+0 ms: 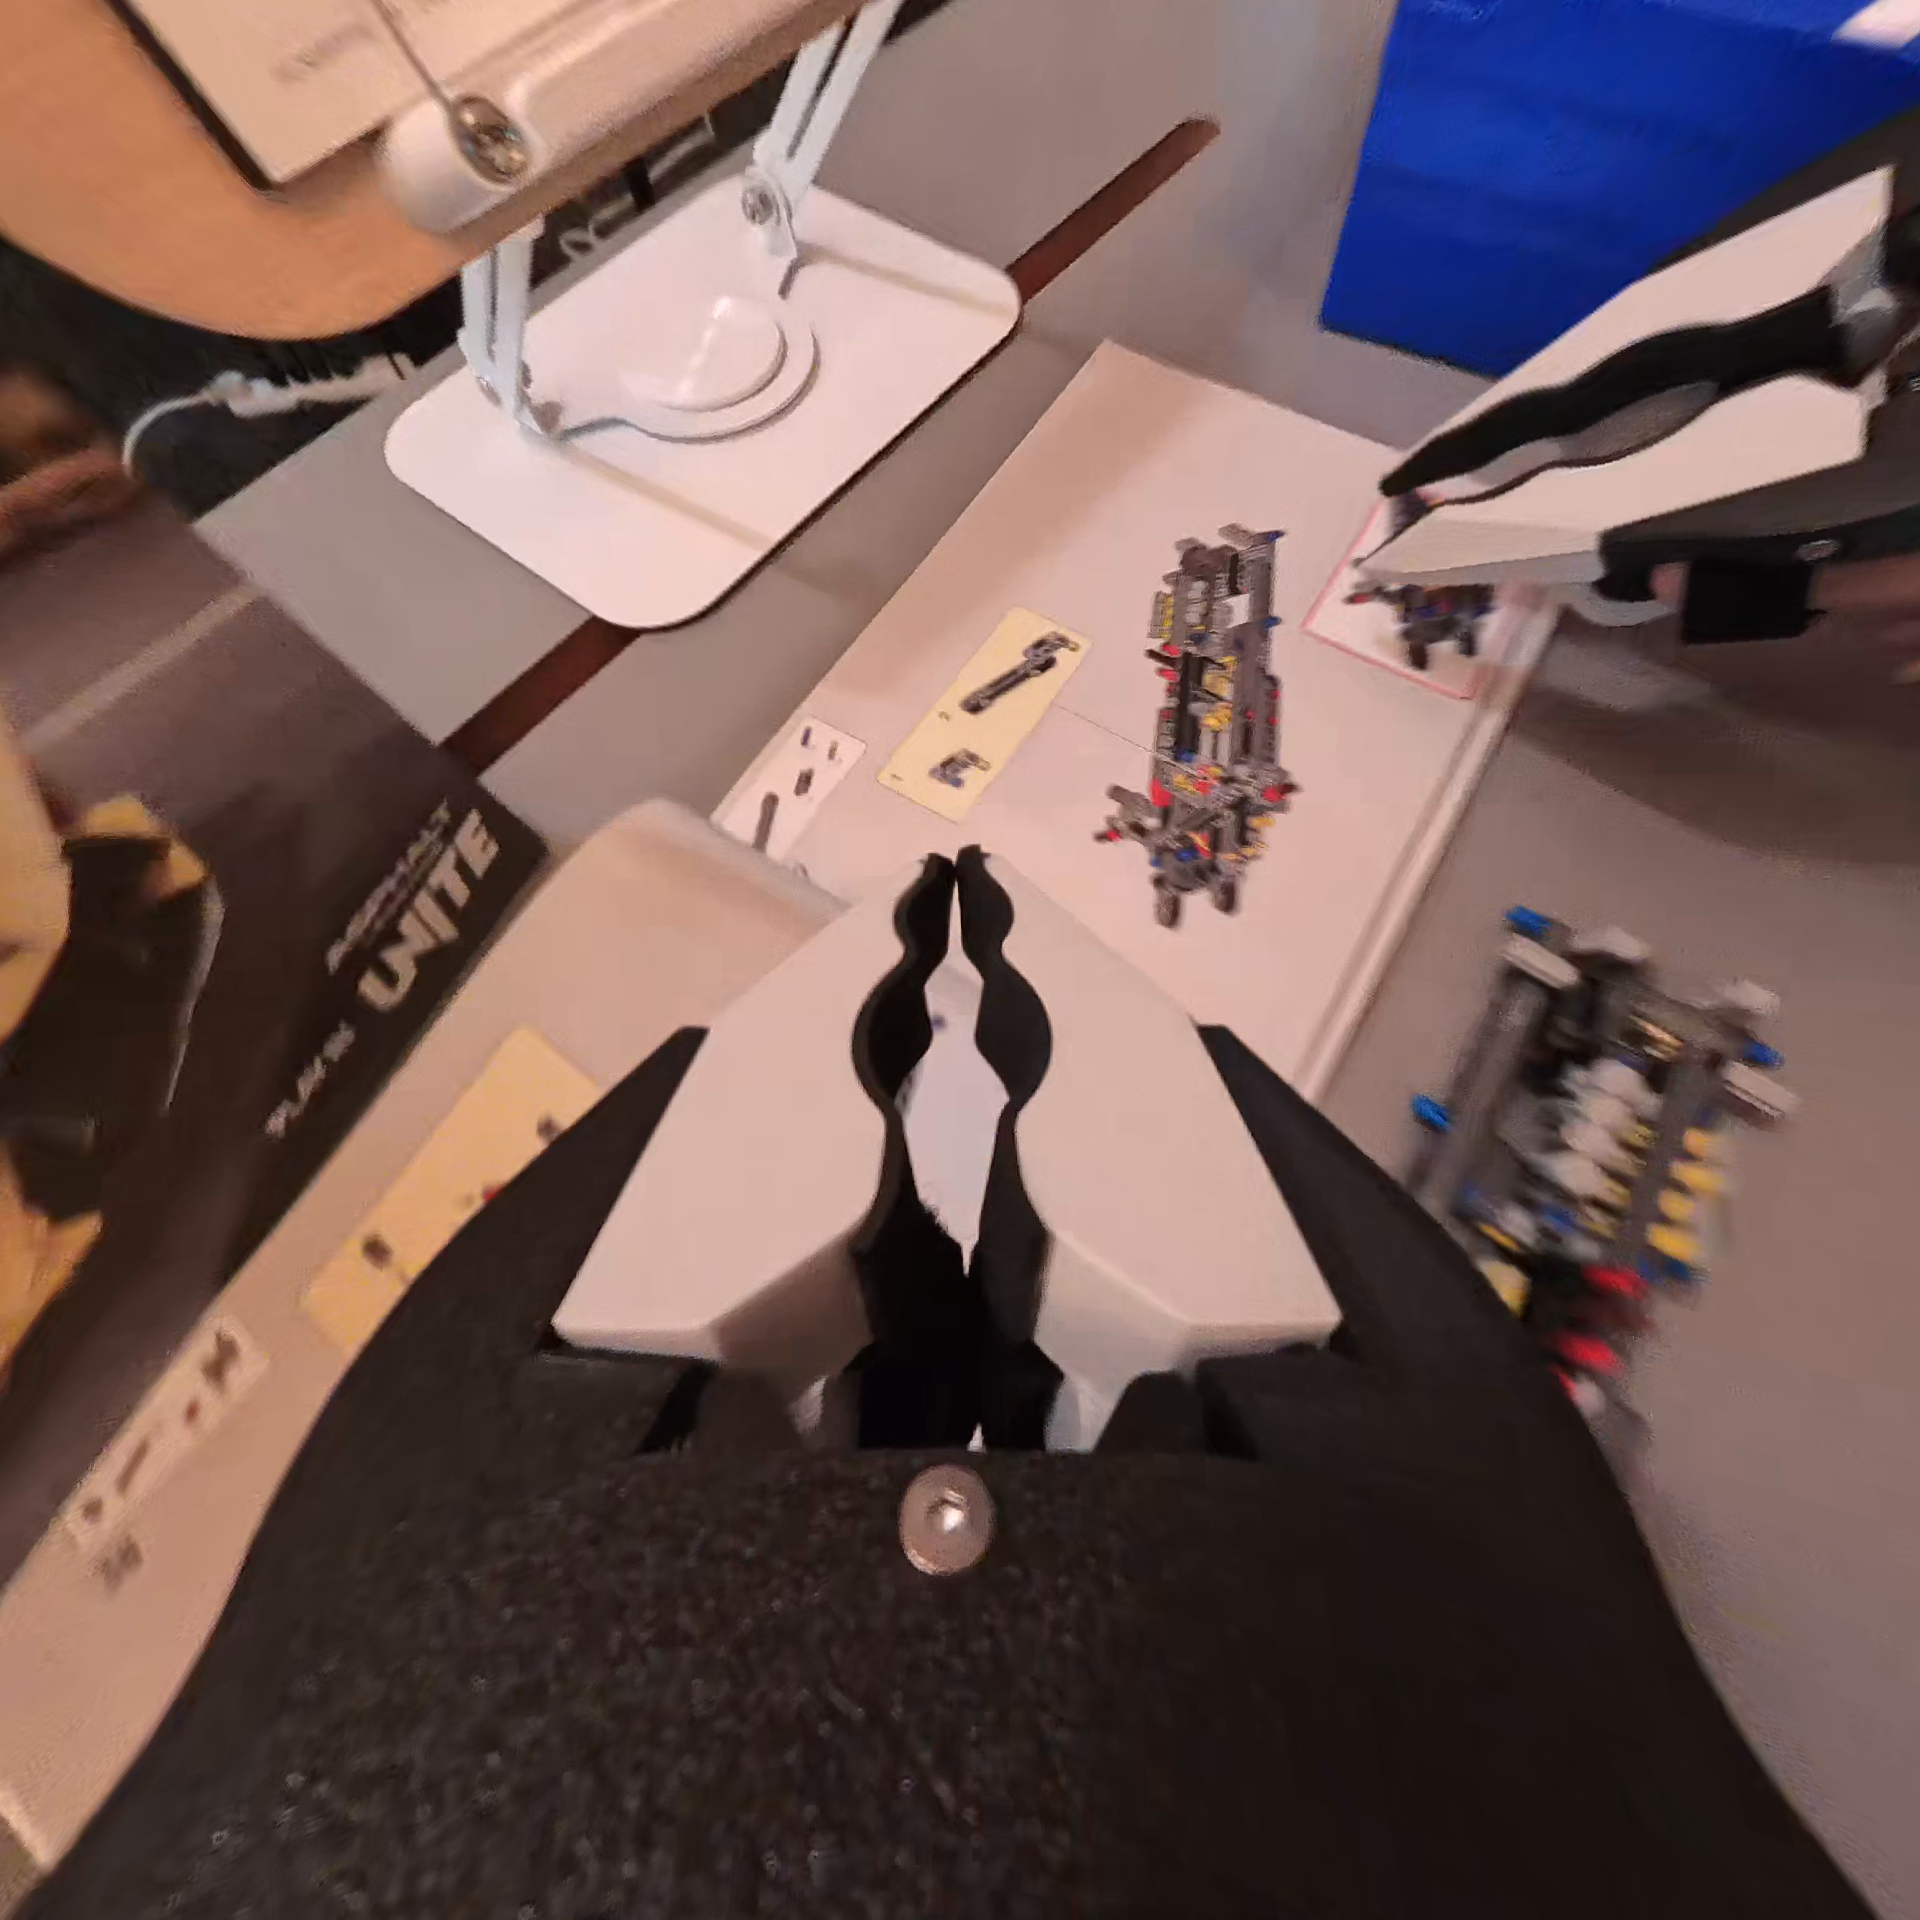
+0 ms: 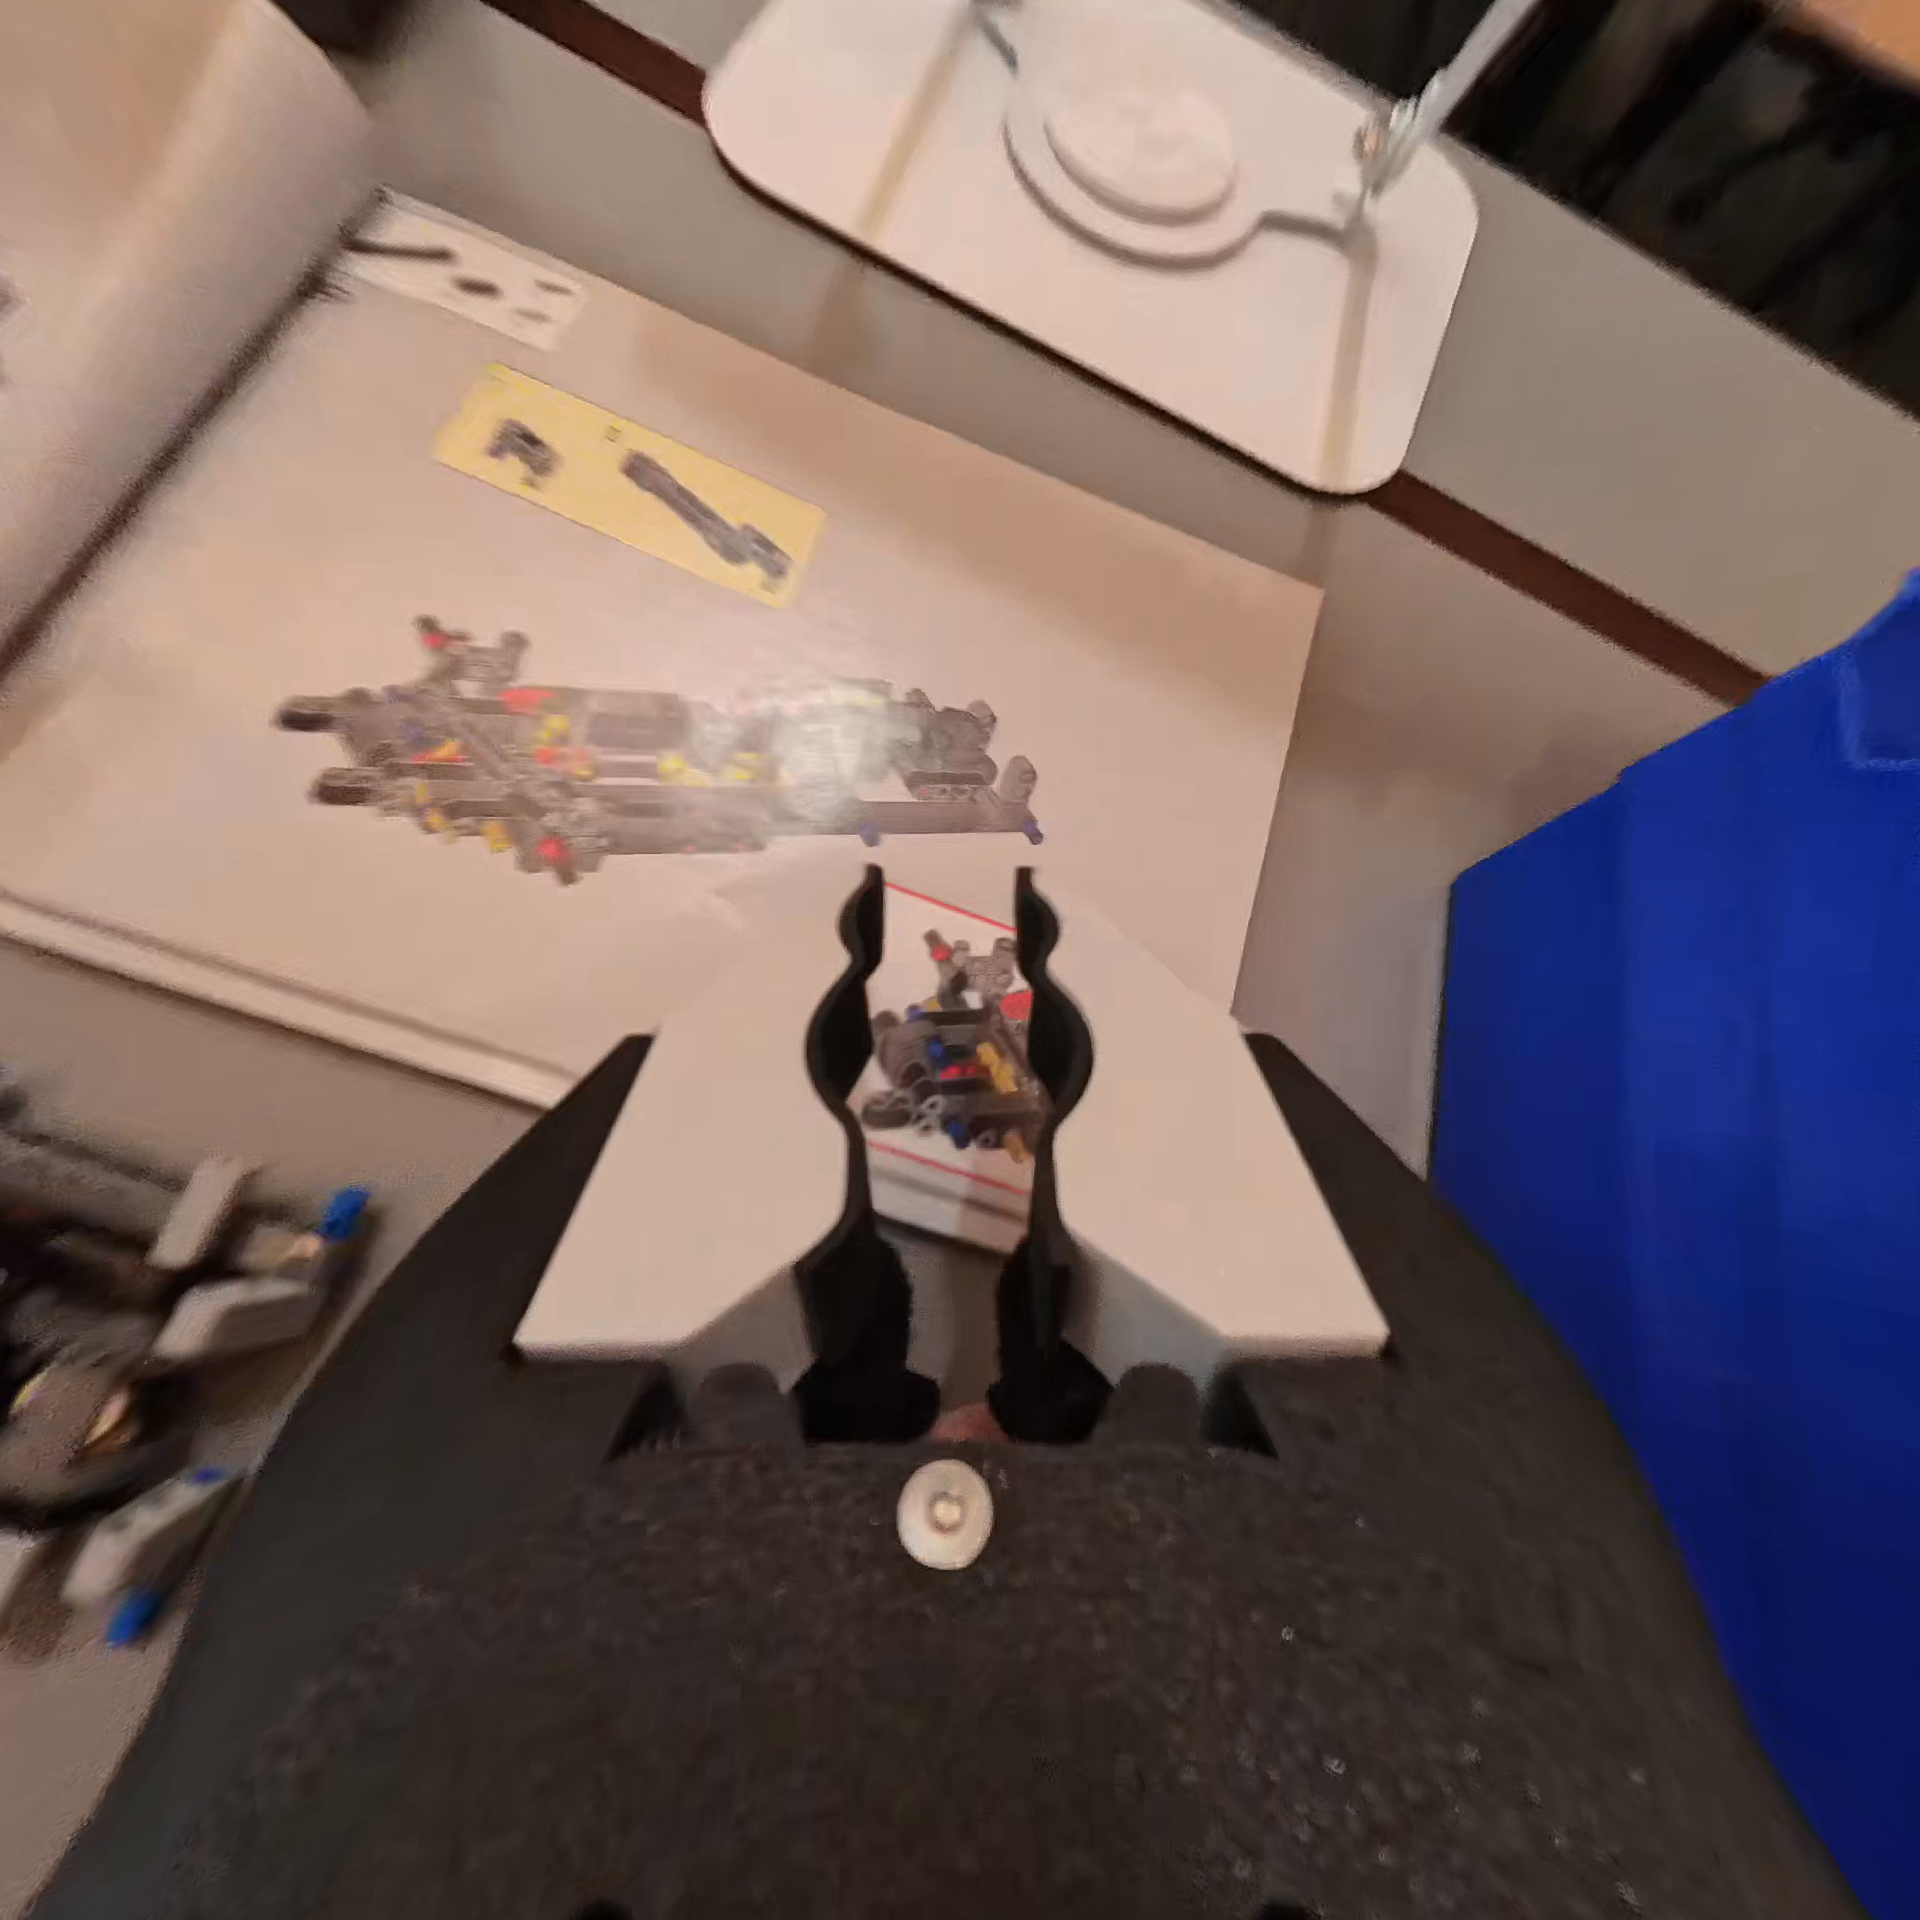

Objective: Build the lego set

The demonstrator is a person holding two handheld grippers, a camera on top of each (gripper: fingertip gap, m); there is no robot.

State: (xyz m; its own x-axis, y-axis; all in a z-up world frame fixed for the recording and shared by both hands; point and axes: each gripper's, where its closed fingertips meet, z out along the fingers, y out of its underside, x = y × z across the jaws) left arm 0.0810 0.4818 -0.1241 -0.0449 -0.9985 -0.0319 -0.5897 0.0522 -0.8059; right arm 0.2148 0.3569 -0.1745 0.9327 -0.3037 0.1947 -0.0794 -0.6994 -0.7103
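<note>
A white lamp base (image 1: 717, 416) stands on the grey table (image 1: 1662, 831) near a blue bin (image 2: 1683, 1143)

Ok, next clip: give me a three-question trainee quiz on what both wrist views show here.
1. True or false: the left gripper is shut, with nothing seen between its tips.
2. Multiple choice: the right gripper hangs over (A) the blue plastic bin, (B) the open white instruction booklet, (C) the white flat lamp base.
3. In the left wrist view, on which side of the booklet does the partly built grey lego chassis lie?

Key: 1 true. 2 B. 3 On the grey table to the booklet's right.
</note>
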